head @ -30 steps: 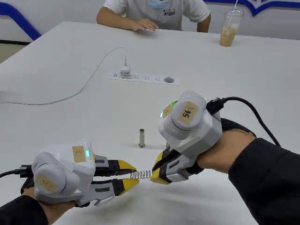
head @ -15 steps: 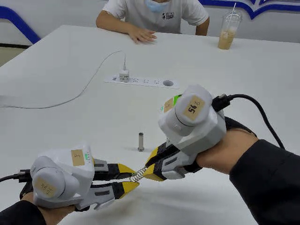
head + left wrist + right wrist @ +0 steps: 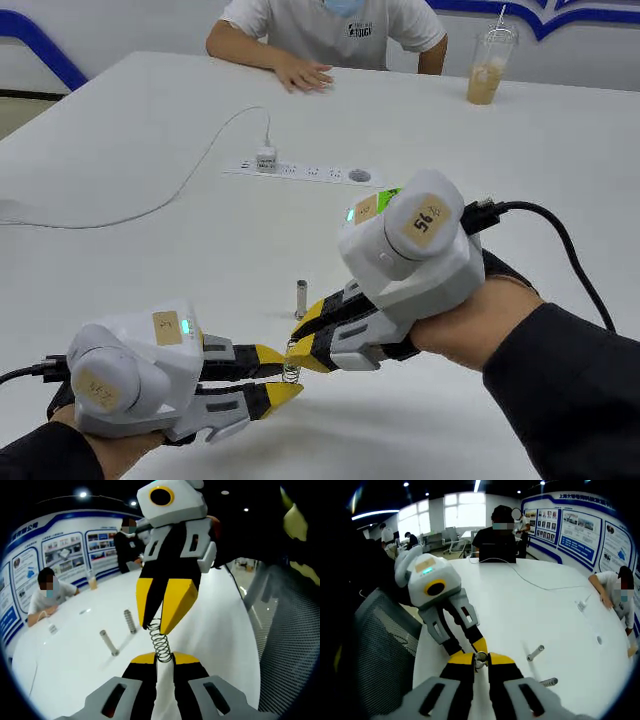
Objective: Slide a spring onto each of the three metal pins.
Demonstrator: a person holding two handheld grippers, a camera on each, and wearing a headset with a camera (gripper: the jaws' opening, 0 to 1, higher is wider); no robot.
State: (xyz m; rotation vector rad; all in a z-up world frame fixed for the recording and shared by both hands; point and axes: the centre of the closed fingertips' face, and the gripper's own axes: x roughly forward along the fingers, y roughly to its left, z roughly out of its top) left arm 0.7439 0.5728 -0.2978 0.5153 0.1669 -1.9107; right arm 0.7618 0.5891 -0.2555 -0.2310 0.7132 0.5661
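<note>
spring [image 3: 161, 640] has tipped upright, pinched between left gripper [image 3: 290, 376] and right gripper [image 3: 296, 350] fingers [image 3: 312, 312]

On the table [image 3: 120, 140], 1 pin [image 3: 301, 298] stands just behind the spring [image 3: 291, 372]. A power strip [image 3: 300, 171] lies mid-table, and a cup [image 3: 487, 65] stands near the far edge.
</note>
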